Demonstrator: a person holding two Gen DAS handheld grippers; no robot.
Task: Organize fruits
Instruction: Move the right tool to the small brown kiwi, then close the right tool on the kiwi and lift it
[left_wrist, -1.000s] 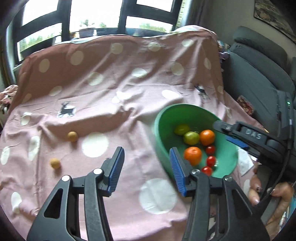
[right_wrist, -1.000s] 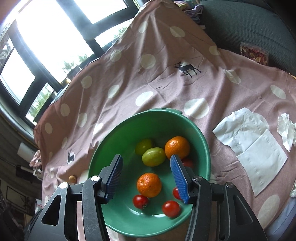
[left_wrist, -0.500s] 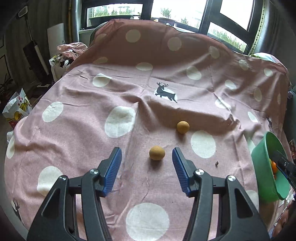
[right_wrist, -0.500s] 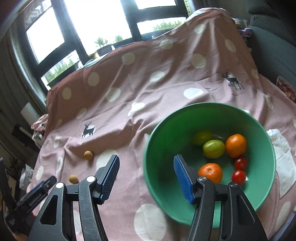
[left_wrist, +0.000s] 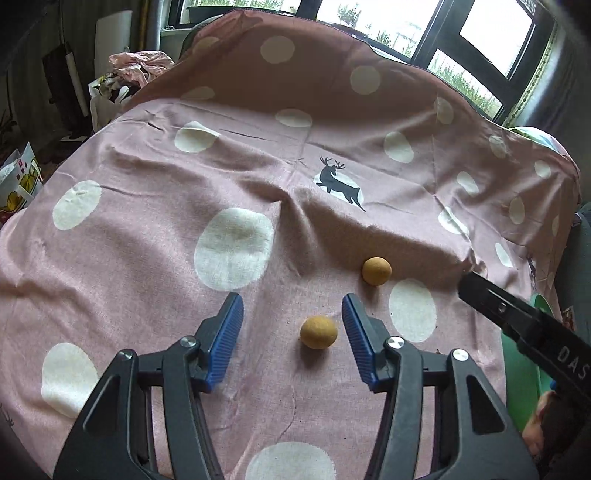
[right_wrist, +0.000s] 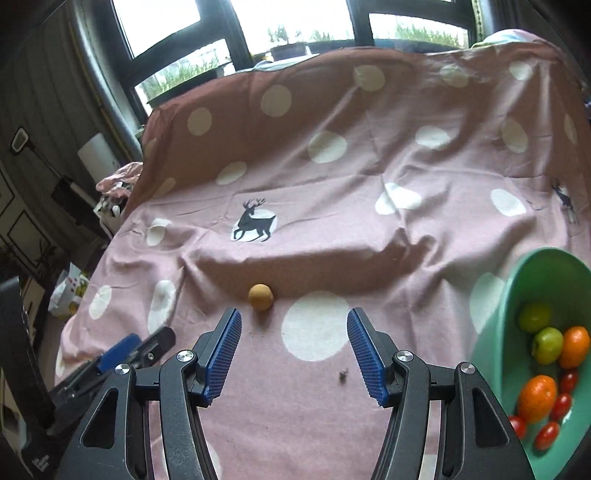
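Observation:
Two small round tan fruits lie on the pink dotted cloth (left_wrist: 147, 221). The near fruit (left_wrist: 318, 331) lies between the jaws of my left gripper (left_wrist: 291, 301), close to the right pad; the jaws are closing and neither pad touches it. The far fruit (left_wrist: 376, 271) sits just beyond the right fingertip. My right gripper (right_wrist: 293, 317) stands open over the cloth with nothing between its pads, and a tan fruit (right_wrist: 260, 297) lies just ahead of its left fingertip. The green bowl (right_wrist: 509, 295) at its right holds oranges (right_wrist: 537, 397), green fruits (right_wrist: 548, 345) and cherry tomatoes (right_wrist: 561, 406).
A fold in the cloth rises behind the tan fruits, and the cloth climbs over a backrest toward the windows. A dark speck (right_wrist: 343, 374) lies near my right gripper. Bags and clutter (left_wrist: 122, 85) stand on the floor at the left. A dark sofa is at the far right.
Both grippers swung left, away from the green bowl, to the two tan fruits. My left gripper came down so the near fruit lies between its jaws. My right gripper's jaws widened a little.

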